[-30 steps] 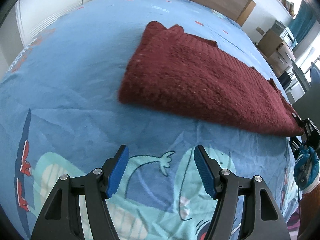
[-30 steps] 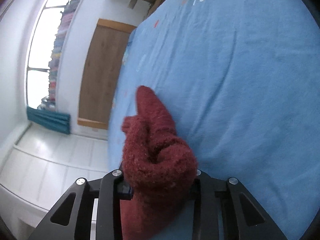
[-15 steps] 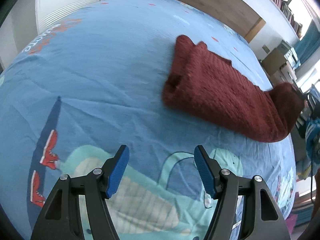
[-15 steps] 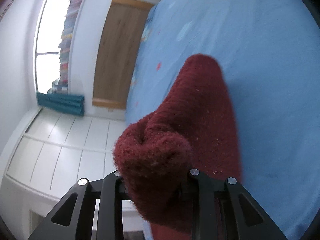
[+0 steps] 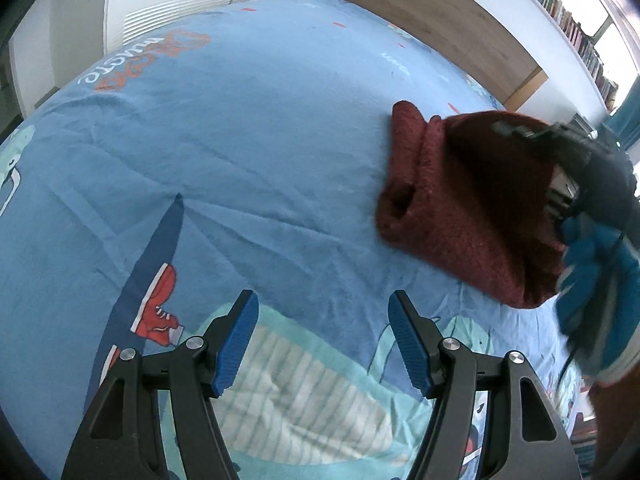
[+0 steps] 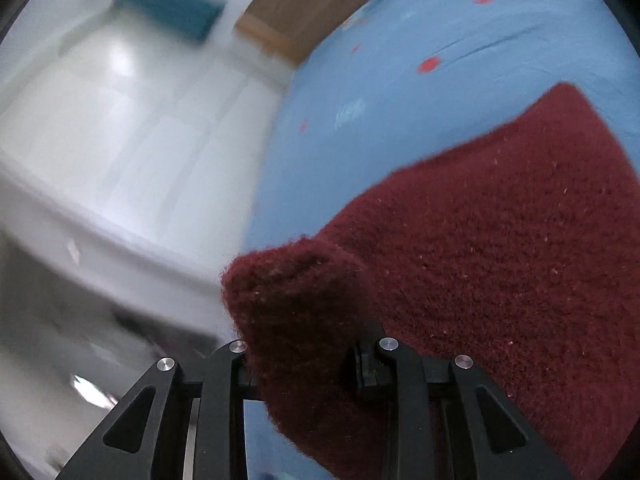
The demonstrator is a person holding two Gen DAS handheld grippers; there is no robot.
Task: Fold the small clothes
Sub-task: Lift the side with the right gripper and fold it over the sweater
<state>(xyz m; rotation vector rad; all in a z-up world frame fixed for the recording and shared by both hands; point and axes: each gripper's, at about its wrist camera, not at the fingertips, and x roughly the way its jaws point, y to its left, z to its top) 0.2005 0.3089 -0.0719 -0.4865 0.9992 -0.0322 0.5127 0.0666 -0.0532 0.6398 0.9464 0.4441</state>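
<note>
- My right gripper [image 6: 304,356] is pinched on one end of the dark red knitted sweater [image 5: 460,208]; the wool bunches up between the jaws and hides the fingertips completely.
- My left gripper [image 5: 322,344] is spread wide and holds nothing — its blue pads [image 5: 236,344] hang above the printed blue bedsheet [image 5: 240,140], over the pale striped cartoon figure.
- The sweater lies ahead and to the right of my left jaws, well apart from them. From the left camera its long axis runs from the rolled, tubular end at the middle of the bed out toward the right, where my right gripper has the other end raised off the sheet and curled back over the part lying flat.
- So the right hand [image 5: 596,280], in its blue glove, is the near one — it already has the cloth. I judge the fold turns on carrying the lifted end along that long axis toward the resting end.
- The knit looks thick and fuzzy, already doubled lengthwise into a narrow band with a soft rounded edge; I expect it to sag and flop rather than crease sharply.
- The right camera is blurred at the room's edges; I cannot tell how much cloth hangs below the jaws.
</note>
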